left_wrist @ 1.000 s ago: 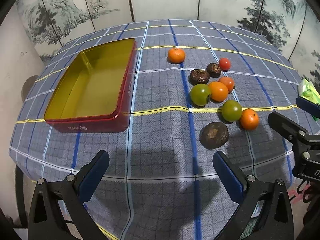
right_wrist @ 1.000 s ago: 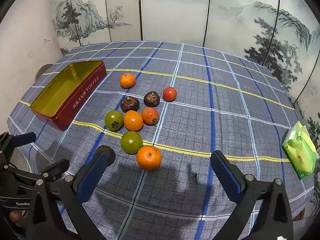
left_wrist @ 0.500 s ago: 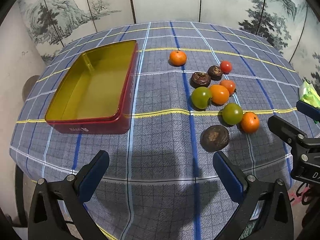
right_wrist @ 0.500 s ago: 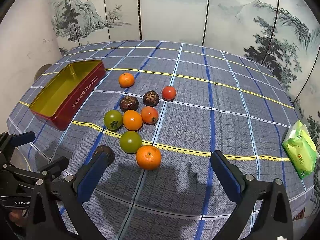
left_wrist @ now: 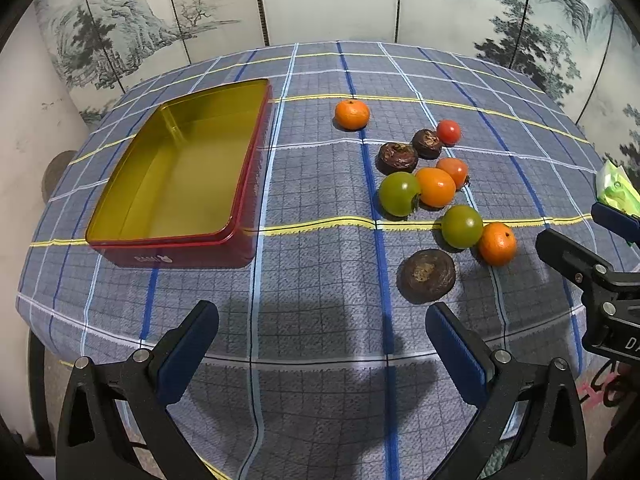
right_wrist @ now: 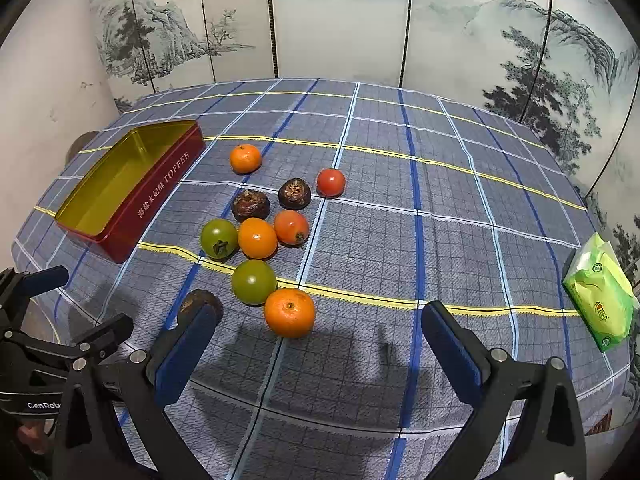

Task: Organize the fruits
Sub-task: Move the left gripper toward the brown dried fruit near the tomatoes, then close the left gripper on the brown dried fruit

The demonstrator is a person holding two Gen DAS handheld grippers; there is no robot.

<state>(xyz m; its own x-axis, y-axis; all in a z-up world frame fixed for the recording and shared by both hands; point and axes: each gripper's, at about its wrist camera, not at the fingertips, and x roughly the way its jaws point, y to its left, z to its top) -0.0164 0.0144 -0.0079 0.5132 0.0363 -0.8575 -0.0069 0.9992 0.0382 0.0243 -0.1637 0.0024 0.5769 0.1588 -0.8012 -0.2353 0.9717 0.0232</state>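
Left gripper (left_wrist: 322, 338) hovering over the near edge of the bench (left_wrist: 320, 292), jaws wide, holding nothing. Right gripper (right_wrist: 320, 338) likewise over the near edge, jaws wide, nothing between them. Both clear of the fruit.

Open tin (left_wrist: 180, 168) at the left of the bench, gold inside, red outside, nothing in it; long side facing the fruit, near short end close to the bench edge. Broad strip of bare cloth between tin and fruit.

Fruit clustered right of centre. Far mandarin (left_wrist: 352, 114) alone at the back, well apart from the rest. Red tomato (left_wrist: 448, 131) just beside a small dark fruit (left_wrist: 427, 143), with a second dark fruit (left_wrist: 397, 157) next to that. Below them a tight row: green tomato (left_wrist: 399, 193), orange tomato (left_wrist: 435, 186), red-orange tomato (left_wrist: 453, 171), seemingly touching. Nearer, a second green tomato (left_wrist: 461, 226) touching the near mandarin (left_wrist: 497, 243). Large dark fruit (left_wrist: 427, 275) nearest the edge, just ahead of the left gripper's right finger.

In the right wrist view, near mandarin (right_wrist: 289, 312) just ahead of the jaws, left of their midline. Wide bare cloth across the right half. Green packet (right_wrist: 600, 300) at the far right edge.
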